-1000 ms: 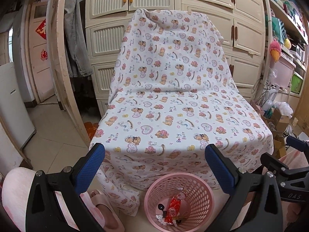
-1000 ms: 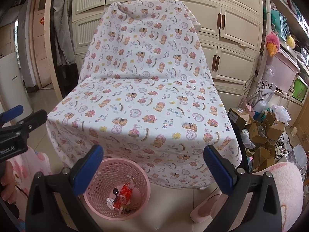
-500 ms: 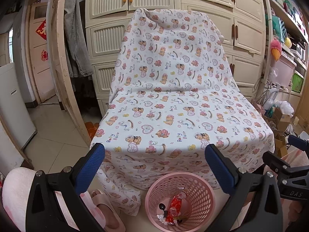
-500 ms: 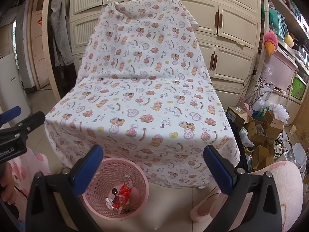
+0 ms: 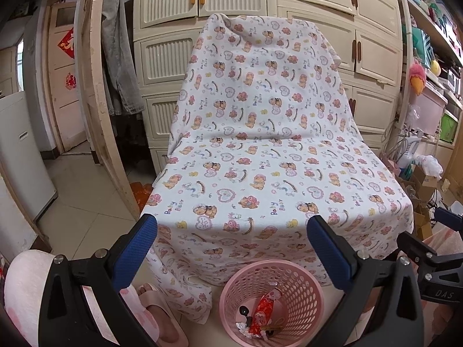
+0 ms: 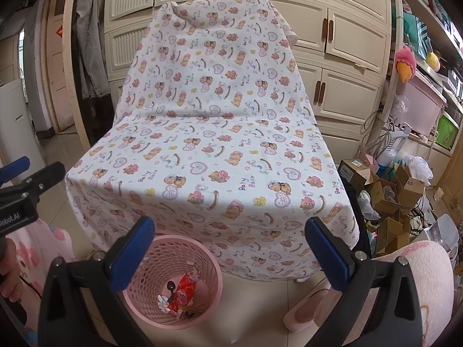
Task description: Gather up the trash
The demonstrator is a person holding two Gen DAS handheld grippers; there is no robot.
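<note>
A pink perforated basket [image 5: 303,277] stands on the floor in front of a chair draped in a bear-print sheet [image 5: 260,150]. Inside it lie a red snack wrapper [image 5: 264,309] and small scraps. The basket also shows in the right wrist view [image 6: 202,263] with the wrapper [image 6: 185,290]. My left gripper [image 5: 231,243] is open and empty, above and behind the basket. My right gripper [image 6: 228,243] is open and empty, to the basket's right. No trash shows on the sheet.
Cream cabinets [image 5: 231,23] stand behind the chair. Cardboard boxes and clutter [image 6: 390,190] fill the floor at right. A wooden frame [image 5: 98,101] and hanging clothes stand at left. Pink slippers [image 5: 162,318] and the person's legs flank the basket.
Both grippers have drawn back and risen slightly; the chair and basket sit a little lower in view. Jaws remain open and empty.
</note>
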